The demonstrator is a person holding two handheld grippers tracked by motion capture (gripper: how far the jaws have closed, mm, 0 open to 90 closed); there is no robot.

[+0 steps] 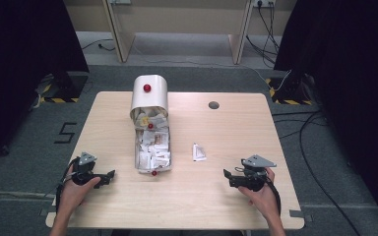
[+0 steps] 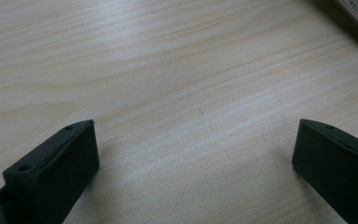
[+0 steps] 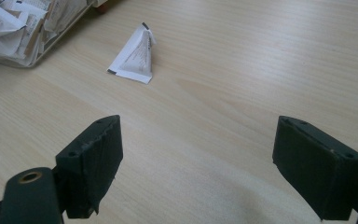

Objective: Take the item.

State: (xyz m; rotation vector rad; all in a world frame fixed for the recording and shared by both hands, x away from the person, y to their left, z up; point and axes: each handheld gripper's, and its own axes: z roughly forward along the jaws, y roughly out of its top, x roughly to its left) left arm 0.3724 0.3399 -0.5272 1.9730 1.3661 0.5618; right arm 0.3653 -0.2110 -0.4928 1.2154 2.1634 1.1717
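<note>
At the near edge of the pale wooden bench (image 1: 236, 123), a person's hands held both tongs low. The left tongs (image 1: 109, 174) and the right tongs (image 1: 226, 173) each had their jaws spread wide with nothing between them. Just beyond, between the two, lay a small white sachet (image 1: 198, 152) alone on the wood, apart from the right tongs. Beside it to the left sat a long white basket (image 1: 150, 147) heaped with similar sachets, its curved lid (image 1: 149, 96) with a red knob (image 1: 147, 88) raised at the far end.
</note>
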